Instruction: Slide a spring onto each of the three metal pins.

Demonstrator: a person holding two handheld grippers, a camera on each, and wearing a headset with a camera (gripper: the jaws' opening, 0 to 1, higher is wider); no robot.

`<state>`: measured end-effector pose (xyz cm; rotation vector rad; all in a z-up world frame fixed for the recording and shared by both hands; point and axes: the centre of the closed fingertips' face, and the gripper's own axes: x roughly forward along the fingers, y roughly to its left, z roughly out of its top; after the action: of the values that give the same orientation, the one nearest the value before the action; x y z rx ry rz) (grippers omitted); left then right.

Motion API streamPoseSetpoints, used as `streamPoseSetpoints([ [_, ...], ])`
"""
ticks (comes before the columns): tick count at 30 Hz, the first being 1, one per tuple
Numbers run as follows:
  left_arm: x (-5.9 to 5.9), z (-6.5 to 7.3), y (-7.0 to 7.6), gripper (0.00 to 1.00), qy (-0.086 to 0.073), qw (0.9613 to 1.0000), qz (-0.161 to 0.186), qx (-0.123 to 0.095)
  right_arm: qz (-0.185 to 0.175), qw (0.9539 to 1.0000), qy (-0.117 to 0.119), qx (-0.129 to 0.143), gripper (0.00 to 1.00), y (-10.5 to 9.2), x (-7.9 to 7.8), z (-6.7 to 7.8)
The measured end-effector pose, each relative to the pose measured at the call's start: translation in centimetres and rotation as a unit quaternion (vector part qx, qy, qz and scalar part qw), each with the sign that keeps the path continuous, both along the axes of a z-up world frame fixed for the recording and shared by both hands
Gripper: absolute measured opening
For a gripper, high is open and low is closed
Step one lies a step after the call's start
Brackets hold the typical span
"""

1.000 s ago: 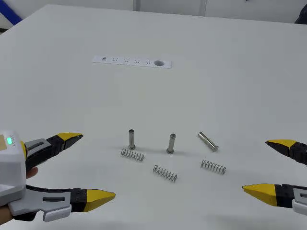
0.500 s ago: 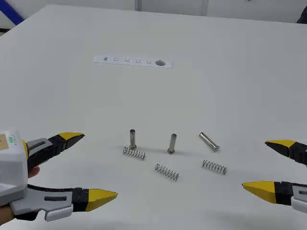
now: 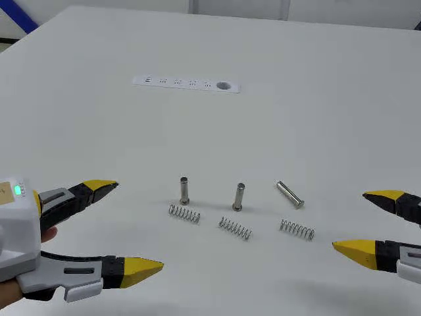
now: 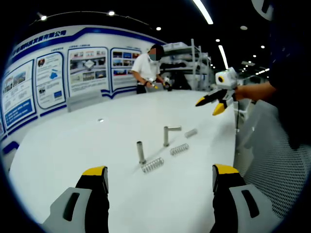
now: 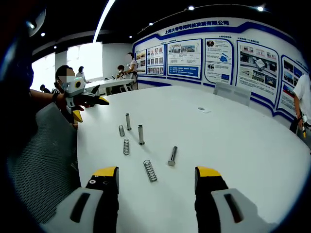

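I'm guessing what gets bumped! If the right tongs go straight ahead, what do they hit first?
Probably the nearest spring, just ahead between the open jaws; the fallen pin lies beyond.

Left claw (image 4: pixel 160 171) agape before upright pin (image 4: pixel 140 152)

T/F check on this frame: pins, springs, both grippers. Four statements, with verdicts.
1. All three pins stand upright. False: the left pin and middle pin stand, while the right pin lies on its side.
2. The left spring, middle spring and right spring lie loose on the table. True.
3. One gripper is shut on a spring. False: the left gripper and right gripper are both open and empty.
4. A power strip lies beyond the pins. True.
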<state>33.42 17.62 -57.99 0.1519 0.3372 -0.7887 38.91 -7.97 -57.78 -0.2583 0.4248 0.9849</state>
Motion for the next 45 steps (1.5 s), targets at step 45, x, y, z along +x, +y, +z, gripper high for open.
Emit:
streamPoseSetpoints([
  [45,-0.2,-0.2,0.3,0.88,0.003,1.0,0.006,-0.003,-0.005,0.9937,0.025,-0.109,0.29,5.6,8.2,-2.1],
])
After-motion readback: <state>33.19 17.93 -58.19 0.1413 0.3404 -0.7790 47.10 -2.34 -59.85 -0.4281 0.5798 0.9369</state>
